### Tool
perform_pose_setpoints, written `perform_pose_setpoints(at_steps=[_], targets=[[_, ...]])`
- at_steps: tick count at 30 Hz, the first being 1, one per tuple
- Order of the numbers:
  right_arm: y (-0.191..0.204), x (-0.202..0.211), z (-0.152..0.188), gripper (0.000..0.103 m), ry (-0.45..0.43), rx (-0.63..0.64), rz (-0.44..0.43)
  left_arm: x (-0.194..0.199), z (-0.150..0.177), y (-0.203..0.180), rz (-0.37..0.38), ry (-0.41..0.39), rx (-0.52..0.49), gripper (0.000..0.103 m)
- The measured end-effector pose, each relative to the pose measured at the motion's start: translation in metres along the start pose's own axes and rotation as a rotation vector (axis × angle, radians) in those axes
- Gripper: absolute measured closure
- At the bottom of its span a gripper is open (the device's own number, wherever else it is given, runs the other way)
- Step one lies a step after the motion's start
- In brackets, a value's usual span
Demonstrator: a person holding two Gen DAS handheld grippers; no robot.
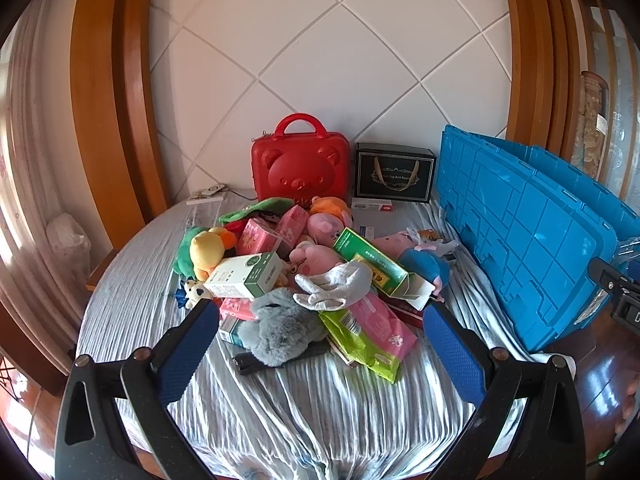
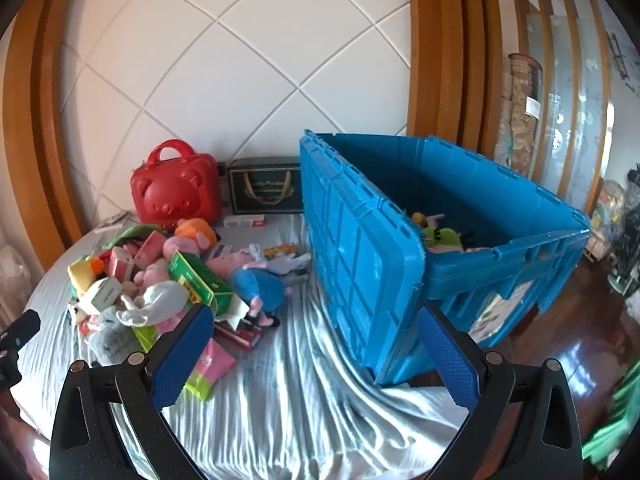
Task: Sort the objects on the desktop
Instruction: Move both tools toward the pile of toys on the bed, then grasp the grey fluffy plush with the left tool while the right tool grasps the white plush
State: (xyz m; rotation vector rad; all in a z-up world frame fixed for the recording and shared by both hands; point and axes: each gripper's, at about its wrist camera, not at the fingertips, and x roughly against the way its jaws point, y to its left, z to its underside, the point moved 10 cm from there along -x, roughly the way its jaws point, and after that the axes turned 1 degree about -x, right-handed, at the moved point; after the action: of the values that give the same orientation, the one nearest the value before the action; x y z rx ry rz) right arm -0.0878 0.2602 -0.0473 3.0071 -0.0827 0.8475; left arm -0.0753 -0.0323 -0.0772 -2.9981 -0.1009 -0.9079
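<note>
Both tools are hanging above the cloth-covered counter (image 1: 320, 400) with nothing in them. The left tool (image 1: 320, 320) is sitting with its fingers spread wide, hovering just short of the pile of toys and boxes (image 1: 304, 272), nearest a grey plush (image 1: 280, 328). The right tool (image 2: 312, 324) is spread wide too, pointing toward the blue crate (image 2: 500, 256), which is standing at the counter's right side with its lid flap (image 2: 360, 272) hanging down and a few plush toys (image 2: 444, 236) already lying inside. A red bear case (image 1: 301, 168) and a black gift box (image 1: 394, 172) are standing against the wall behind the pile.
</note>
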Motion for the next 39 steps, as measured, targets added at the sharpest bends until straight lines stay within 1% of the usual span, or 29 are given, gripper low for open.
perform_pose_setpoints(at_steps=[3, 7, 10, 15, 17, 19, 22, 26, 29, 32, 33, 36, 37, 38, 39], targets=[[0.007, -0.009, 0.006, 0.0, 0.019, 0.001, -0.029, -0.009, 0.008, 0.016, -0.007, 0.027, 0.016, 0.0], [0.025, -0.036, 0.021, 0.0, 0.074, 0.004, -0.078, -0.031, 0.026, 0.054, -0.086, 0.084, 0.013, 0.0], [0.044, -0.063, 0.037, 0.0, 0.133, 0.019, -0.112, -0.058, 0.047, 0.087, -0.141, 0.152, 0.025, 0.0], [0.081, -0.11, 0.069, 0.0, 0.246, 0.062, -0.151, -0.096, 0.074, 0.122, -0.164, 0.239, 0.062, 0.0], [0.096, -0.124, 0.079, 0.0, 0.278, 0.079, -0.162, -0.108, 0.078, 0.127, -0.158, 0.254, 0.065, 0.0], [0.106, -0.134, 0.083, 0.0, 0.3, 0.094, -0.167, -0.122, 0.079, 0.126, -0.144, 0.261, 0.064, 0.0], [0.118, -0.149, 0.089, 0.0, 0.332, 0.095, -0.167, -0.149, 0.08, 0.113, -0.091, 0.283, 0.036, 0.0], [0.13, -0.164, 0.094, 0.0, 0.367, 0.091, -0.181, -0.187, 0.084, 0.086, -0.028, 0.305, -0.04, 0.0], [0.135, -0.172, 0.098, 0.0, 0.393, 0.097, -0.172, -0.216, 0.089, 0.068, 0.021, 0.336, -0.065, 0.001], [0.137, -0.182, 0.104, 0.0, 0.417, 0.095, -0.161, -0.245, 0.1, 0.054, 0.039, 0.383, -0.099, 0.002], [0.137, -0.184, 0.105, 0.0, 0.423, 0.096, -0.157, -0.253, 0.104, 0.052, 0.039, 0.397, -0.105, 0.004], [0.139, -0.192, 0.11, 0.0, 0.439, 0.096, -0.152, -0.274, 0.114, 0.05, 0.042, 0.437, -0.116, 0.006], [0.14, -0.195, 0.112, 0.0, 0.445, 0.096, -0.154, -0.279, 0.116, 0.049, 0.04, 0.444, -0.125, 0.017], [0.143, -0.197, 0.114, 0.0, 0.452, 0.096, -0.16, -0.283, 0.117, 0.047, 0.063, 0.454, -0.125, 0.021], [0.147, -0.2, 0.115, 0.0, 0.458, 0.095, -0.168, -0.284, 0.115, 0.047, 0.066, 0.449, -0.112, 0.029]])
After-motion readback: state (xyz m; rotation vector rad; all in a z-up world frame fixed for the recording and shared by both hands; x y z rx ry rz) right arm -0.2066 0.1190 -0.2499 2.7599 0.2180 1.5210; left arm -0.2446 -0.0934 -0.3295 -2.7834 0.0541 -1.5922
